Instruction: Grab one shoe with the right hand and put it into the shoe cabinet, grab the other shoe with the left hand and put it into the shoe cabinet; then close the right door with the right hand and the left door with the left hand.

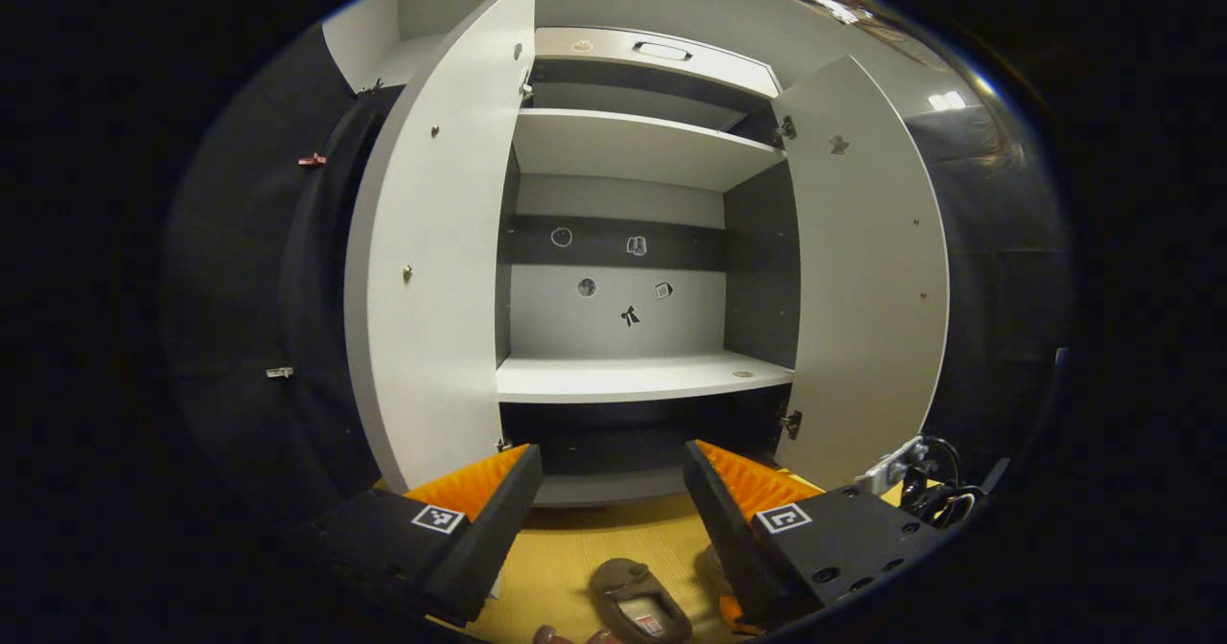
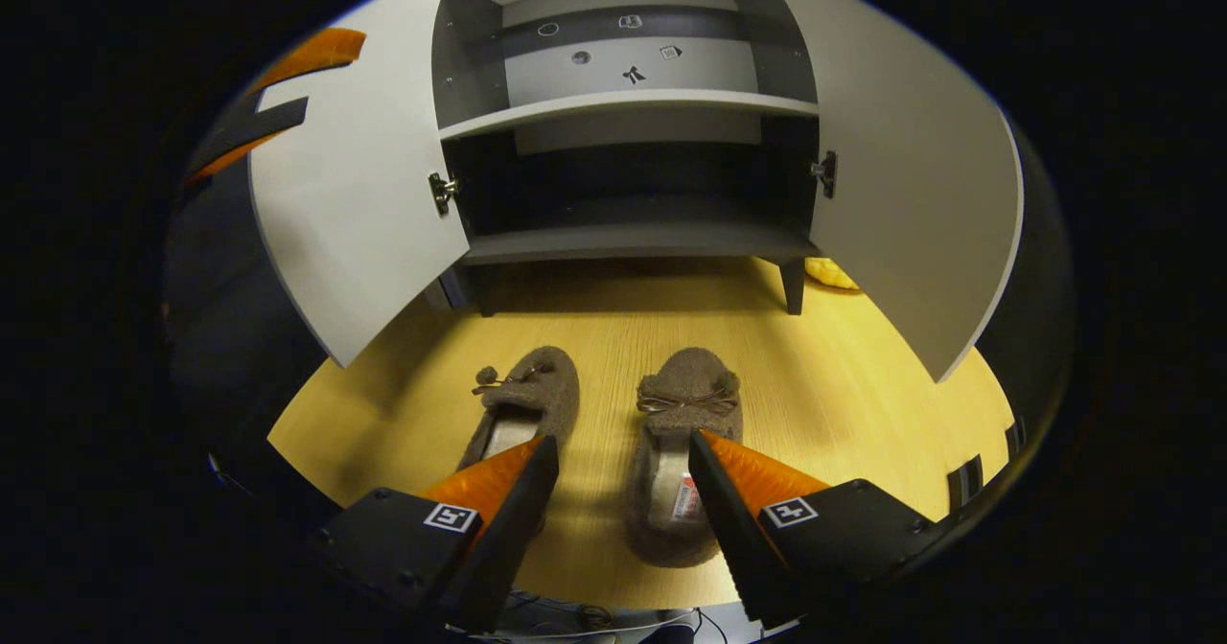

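Left gripper view: the left gripper [image 1: 612, 491] is held level in front of the shoe cabinet [image 1: 633, 270], jaws wide apart with nothing between them. Both cabinet doors stand open: left door [image 1: 431, 261] swung out toward the camera, right door [image 1: 863, 280] likewise. Inside, an upper shelf [image 1: 637, 146] and a middle shelf [image 1: 637, 376] are bare; a few small stickers [image 1: 628, 316] sit on the back panel. Below the gripper, on the wooden floor [image 1: 594, 539], one brown slipper [image 1: 637, 601] lies with its opening up. A second slipper is mostly hidden behind the right finger. A bundle of cable and a metal part [image 1: 911, 476] shows at the lower right.

Right gripper view: the right gripper [image 2: 623, 457] points down at the floor [image 2: 863, 404], jaws apart and empty. Two fuzzy brown slippers lie side by side in front of the cabinet [image 2: 628, 146], toes toward it, well apart from its lower shelf [image 2: 633, 240]. The left slipper [image 2: 527, 400] has a pompom lace; the right slipper [image 2: 681, 414] has a bow and sits between the fingertips' line of sight, not touched as far as I can tell. Both doors [image 2: 355, 203] hang open.
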